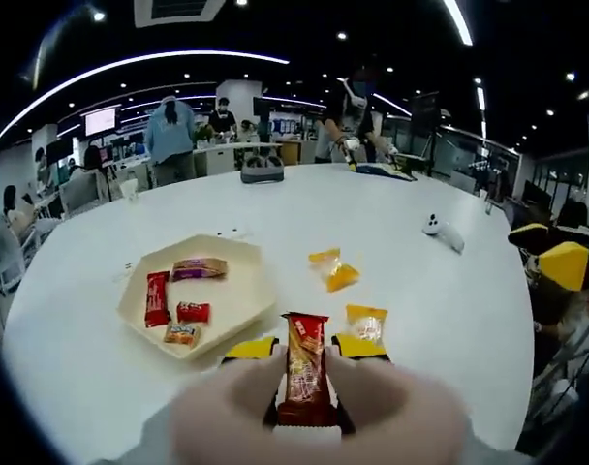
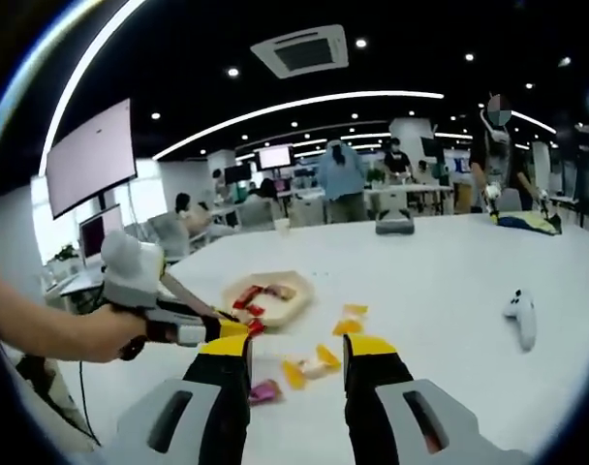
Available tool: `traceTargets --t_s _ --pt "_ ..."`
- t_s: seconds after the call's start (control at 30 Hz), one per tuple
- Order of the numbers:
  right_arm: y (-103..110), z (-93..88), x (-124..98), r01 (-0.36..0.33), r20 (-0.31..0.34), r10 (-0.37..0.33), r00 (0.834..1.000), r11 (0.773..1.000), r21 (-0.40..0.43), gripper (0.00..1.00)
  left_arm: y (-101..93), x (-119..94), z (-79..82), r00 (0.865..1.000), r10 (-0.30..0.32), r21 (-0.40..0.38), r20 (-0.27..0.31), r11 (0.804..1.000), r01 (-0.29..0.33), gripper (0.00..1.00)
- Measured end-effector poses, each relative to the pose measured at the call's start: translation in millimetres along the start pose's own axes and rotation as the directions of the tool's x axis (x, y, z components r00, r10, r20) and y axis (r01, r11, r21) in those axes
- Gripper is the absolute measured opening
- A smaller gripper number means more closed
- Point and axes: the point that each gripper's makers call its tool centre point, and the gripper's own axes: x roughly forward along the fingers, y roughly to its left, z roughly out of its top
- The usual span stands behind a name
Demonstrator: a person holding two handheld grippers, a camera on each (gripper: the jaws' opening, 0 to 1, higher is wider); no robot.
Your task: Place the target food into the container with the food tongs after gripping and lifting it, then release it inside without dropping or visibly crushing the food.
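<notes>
A red and orange snack packet (image 1: pixel 305 368) stands upright between the yellow-tipped jaws of my left gripper (image 1: pixel 305 351), which is shut on it. Pale blurred shapes cover the base of the jaws. The cream tray (image 1: pixel 238 295) lies just ahead to the left and holds several wrapped snacks, among them a red packet (image 1: pixel 157 298). In the right gripper view a hand holds the left gripper (image 2: pixel 178 325) beside the tray (image 2: pixel 296 296). My right gripper (image 2: pixel 296 360) is open above the table with nothing between its jaws.
Loose yellow packets (image 1: pixel 333 271) (image 1: pixel 366 325) lie on the round white table (image 1: pixel 391 203), right of the tray. A white controller (image 1: pixel 442 231) (image 2: pixel 520 316) rests further right. A grey object (image 1: pixel 262 170) sits at the far edge. People stand behind it.
</notes>
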Motion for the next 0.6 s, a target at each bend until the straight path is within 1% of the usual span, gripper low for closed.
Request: traceTargets --t_s 0.13,0.23,0.43,0.53,0.6 --pt "2 2.1 0 -0.001 0.002 0.001 1.0 1.0 -0.002 0.38 4.4 -2 7.7 1.0 -0.009 0.007 0.009 1.0 0.009 0.19" --pt "2 2.3 0 0.0 0.002 0.0 1.0 1.0 -0.006 0.38 6.3 -5 16.5 1.0 -0.017 0.028 0.019 0.999 0.016 0.19" --pt "6 3.8 1 -0.003 0.004 0.003 1.0 1.0 0.0 0.37 14.6 -9 24.0 1.0 -0.014 0.05 0.021 0.999 0.013 0.19" --pt "7 5.2 5 -0.01 0.002 0.01 1.0 1.0 -0.013 0.37 20.5 -13 28.6 1.0 -0.017 0.042 0.025 0.999 0.016 0.19" --pt "7 9.6 6 -0.013 0.006 0.013 1.0 1.0 -0.016 0.37 23.6 -15 31.3 0.999 -0.018 0.043 0.028 0.999 0.016 0.19"
